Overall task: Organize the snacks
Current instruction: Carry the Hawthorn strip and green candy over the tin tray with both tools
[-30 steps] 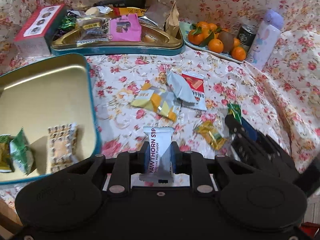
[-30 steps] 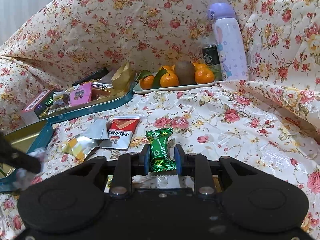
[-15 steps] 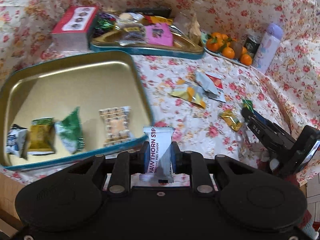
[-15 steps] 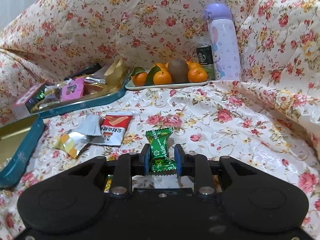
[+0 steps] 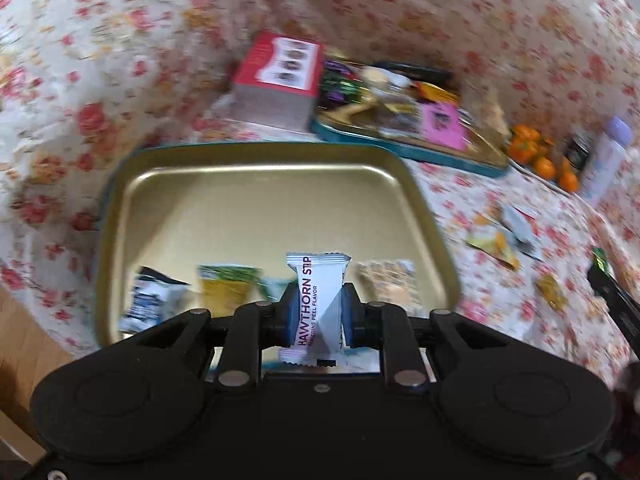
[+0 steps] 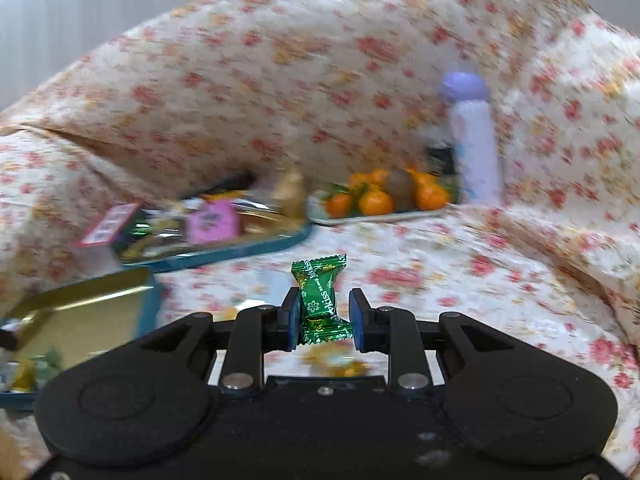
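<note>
My left gripper (image 5: 316, 312) is shut on a white hawthorn strip packet (image 5: 318, 300) and holds it over the near part of the gold tin tray (image 5: 256, 200), which holds several snack packets (image 5: 228, 288). My right gripper (image 6: 324, 316) is shut on a green wrapped candy (image 6: 320, 300), held above the flowered cloth. The gold tray also shows at the left of the right wrist view (image 6: 80, 312). The right gripper also shows at the right edge of the left wrist view (image 5: 612, 292).
A second teal tray (image 5: 404, 128) full of snacks and a red-and-white box (image 5: 280, 80) lie at the back. A plate of oranges (image 6: 380, 200) and a lilac bottle (image 6: 472, 140) stand at the back right. Loose wrappers (image 5: 504, 232) lie on the cloth.
My left gripper has swung left with the hawthorn packet, from above the cloth to over the gold tray. My right gripper has lifted and turned left with the green candy.
</note>
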The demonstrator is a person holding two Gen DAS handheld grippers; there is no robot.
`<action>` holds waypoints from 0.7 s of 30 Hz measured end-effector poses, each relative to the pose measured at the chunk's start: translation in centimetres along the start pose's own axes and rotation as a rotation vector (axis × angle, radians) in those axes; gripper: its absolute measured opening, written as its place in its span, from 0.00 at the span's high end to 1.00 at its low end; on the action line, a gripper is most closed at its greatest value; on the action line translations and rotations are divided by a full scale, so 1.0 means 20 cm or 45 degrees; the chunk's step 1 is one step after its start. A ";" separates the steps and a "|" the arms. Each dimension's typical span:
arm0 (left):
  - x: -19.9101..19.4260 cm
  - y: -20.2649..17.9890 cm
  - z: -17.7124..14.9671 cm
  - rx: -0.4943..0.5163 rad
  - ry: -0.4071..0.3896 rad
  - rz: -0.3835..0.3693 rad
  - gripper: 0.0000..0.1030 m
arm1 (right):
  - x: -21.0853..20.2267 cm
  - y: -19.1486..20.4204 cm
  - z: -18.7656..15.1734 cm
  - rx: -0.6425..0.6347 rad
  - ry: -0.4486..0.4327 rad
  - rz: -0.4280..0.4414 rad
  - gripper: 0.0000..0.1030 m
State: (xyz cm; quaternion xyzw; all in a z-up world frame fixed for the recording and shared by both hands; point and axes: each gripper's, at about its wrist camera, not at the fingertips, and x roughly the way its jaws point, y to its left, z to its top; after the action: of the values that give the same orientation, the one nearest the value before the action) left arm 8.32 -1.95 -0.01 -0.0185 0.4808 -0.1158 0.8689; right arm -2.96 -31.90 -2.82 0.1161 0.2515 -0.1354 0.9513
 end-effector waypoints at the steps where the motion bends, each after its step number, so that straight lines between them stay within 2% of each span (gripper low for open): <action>1: 0.00 0.03 0.01 -0.017 -0.008 0.009 0.73 | -0.01 0.05 0.01 -0.008 -0.002 0.033 0.74; 9: 0.01 0.26 0.07 -0.141 -0.063 0.044 0.73 | -0.02 0.50 0.08 -0.087 0.032 0.288 0.74; 12: 0.01 0.30 0.08 -0.137 -0.078 0.068 0.73 | -0.02 0.66 0.09 -0.108 0.048 0.365 0.74; 14: 0.02 0.32 0.08 -0.133 -0.090 0.107 0.73 | -0.01 0.75 0.09 -0.111 0.060 0.396 0.74; 21: 0.07 0.41 0.05 -0.185 -0.066 0.124 0.73 | 0.03 1.00 0.03 -0.104 0.104 0.457 0.74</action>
State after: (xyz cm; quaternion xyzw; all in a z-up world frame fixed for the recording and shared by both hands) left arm 11.45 5.61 -1.83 -0.0611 0.4656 -0.0375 0.8821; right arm 4.08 -13.46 0.51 0.1259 0.2705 0.0517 0.9530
